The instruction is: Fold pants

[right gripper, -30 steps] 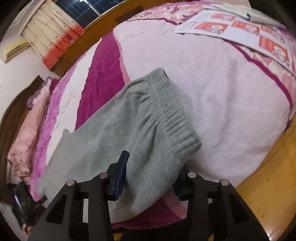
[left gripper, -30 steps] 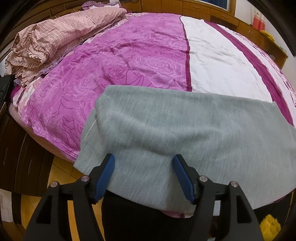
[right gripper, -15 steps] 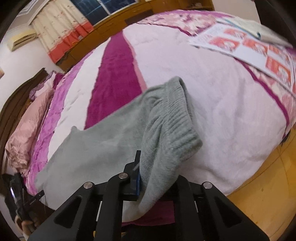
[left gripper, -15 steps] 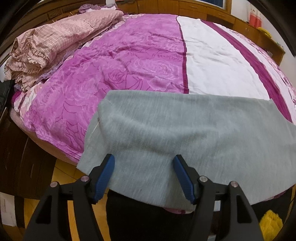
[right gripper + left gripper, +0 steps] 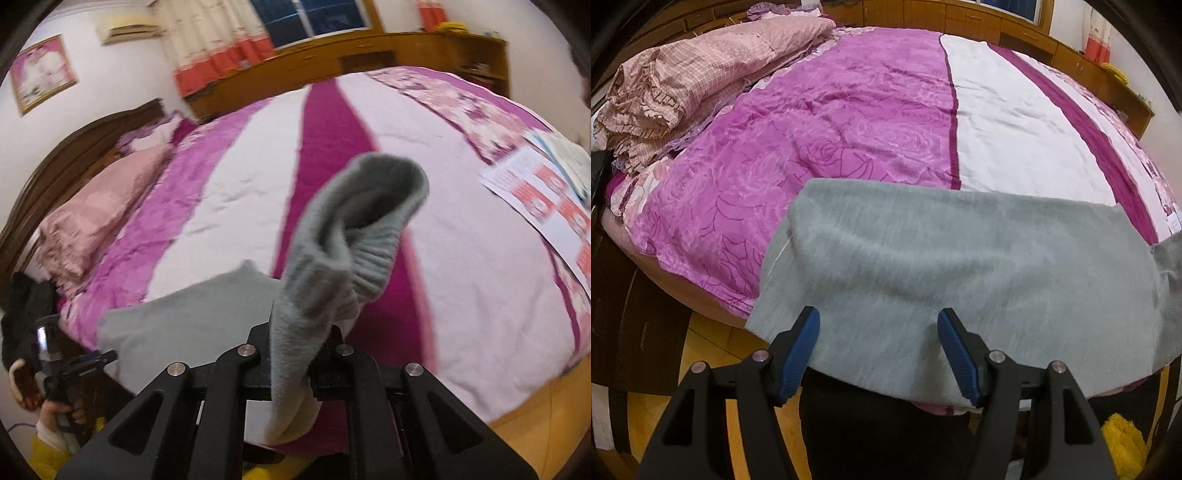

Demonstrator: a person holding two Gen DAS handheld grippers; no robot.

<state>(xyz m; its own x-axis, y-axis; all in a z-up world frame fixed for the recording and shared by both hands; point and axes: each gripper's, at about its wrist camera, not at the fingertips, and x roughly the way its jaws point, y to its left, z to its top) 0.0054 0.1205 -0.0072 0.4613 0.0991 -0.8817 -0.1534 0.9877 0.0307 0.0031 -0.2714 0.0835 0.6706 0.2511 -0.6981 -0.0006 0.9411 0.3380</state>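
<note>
The folded pink blanket (image 5: 701, 77) lay at the far left of the bed (image 5: 849, 122), on its purple rose-patterned cover. The grey pants (image 5: 960, 277) lay flat across the near edge of the bed, with the lower edge hanging over the side. The left tool (image 5: 879, 347) hovered over this near edge with its jaws wide apart; the blue pads (image 5: 801, 347) stood on either side of the fabric and no pinch of it showed. In the right wrist view, the left tool (image 5: 92, 360) appeared at the lower left in a person's hand (image 5: 26, 384), beside the flat part of the pants (image 5: 177, 321). The right tool (image 5: 295, 347) was clamped tight on the ribbed waistband (image 5: 354, 236), which stood raised above the bed (image 5: 461, 258) and gaped open at the top. Printed sheets (image 5: 546, 195) lay at the far right of the bed
</note>
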